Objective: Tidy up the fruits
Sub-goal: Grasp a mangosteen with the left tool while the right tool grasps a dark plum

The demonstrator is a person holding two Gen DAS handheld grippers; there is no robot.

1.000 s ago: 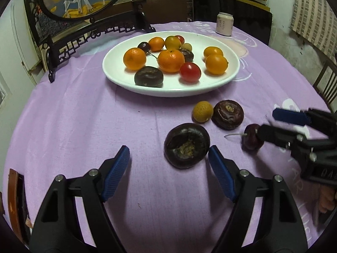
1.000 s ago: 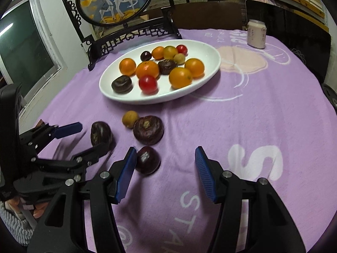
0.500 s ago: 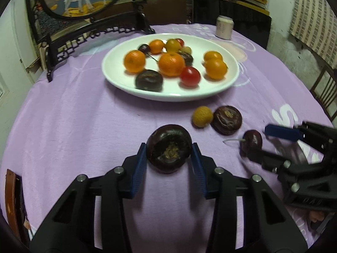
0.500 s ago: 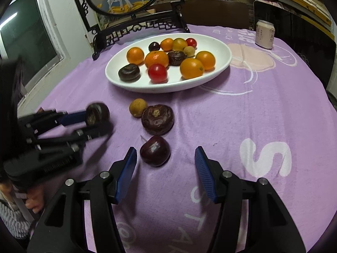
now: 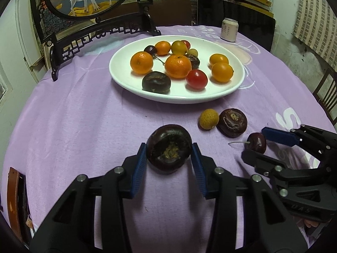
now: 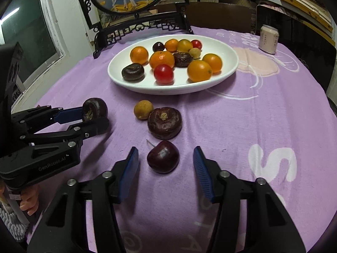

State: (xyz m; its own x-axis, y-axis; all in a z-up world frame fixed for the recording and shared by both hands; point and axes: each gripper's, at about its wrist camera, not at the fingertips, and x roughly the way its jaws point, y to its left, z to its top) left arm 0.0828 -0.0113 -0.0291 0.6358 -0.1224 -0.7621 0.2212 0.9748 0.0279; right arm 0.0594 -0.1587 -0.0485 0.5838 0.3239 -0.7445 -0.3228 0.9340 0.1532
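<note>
Both tongs are seen low over the purple tablecloth [image 5: 73,126], in front of the white plate [image 5: 126,84]. By the left gripper [image 5: 168,158] a dark round water chestnut [image 5: 169,152] is clamped between the blue pads. The jaws of the right gripper [image 6: 166,164] are closing, but the pads are still apart from the dark cherry [image 6: 163,157] which lies between them on the cloth. Just in front of the plate a small yellow fruit [image 6: 143,109] is touched by a second water chestnut [image 6: 164,122]. On the plate, oranges, a red tomato [image 6: 163,73] and other dark fruits are collected. Behind the plate, to the right, a can [image 6: 268,39] is placed.
</note>
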